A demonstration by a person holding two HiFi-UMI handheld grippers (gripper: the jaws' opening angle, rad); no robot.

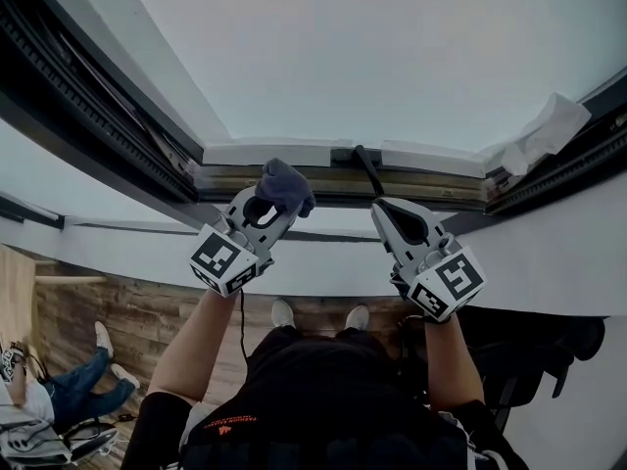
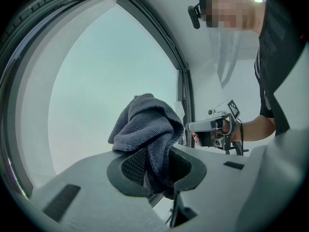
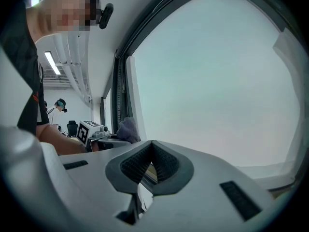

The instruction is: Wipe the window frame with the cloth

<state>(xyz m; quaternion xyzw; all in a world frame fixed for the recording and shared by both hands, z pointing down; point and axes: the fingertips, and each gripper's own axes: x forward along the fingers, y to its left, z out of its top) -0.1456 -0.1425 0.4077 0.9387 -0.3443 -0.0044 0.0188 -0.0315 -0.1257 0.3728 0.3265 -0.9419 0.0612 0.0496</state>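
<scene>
A dark grey-blue cloth (image 1: 285,185) is bunched in my left gripper (image 1: 266,207), which is shut on it just below the window frame's bottom rail (image 1: 313,178). In the left gripper view the cloth (image 2: 147,124) bulges up out of the jaws against the pale glass. My right gripper (image 1: 378,205) is held beside it, shut with nothing between its pads (image 3: 137,163), its tip close to the same rail. From the right gripper view the cloth (image 3: 127,128) shows to the left, by the upright of the frame (image 3: 118,100).
A crumpled white rag (image 1: 545,131) lies on the frame at the right. A dark sash track (image 1: 88,116) runs up to the left. Another person (image 1: 39,399) sits on the wooden floor at lower left. A dark chair (image 1: 529,355) stands at the right.
</scene>
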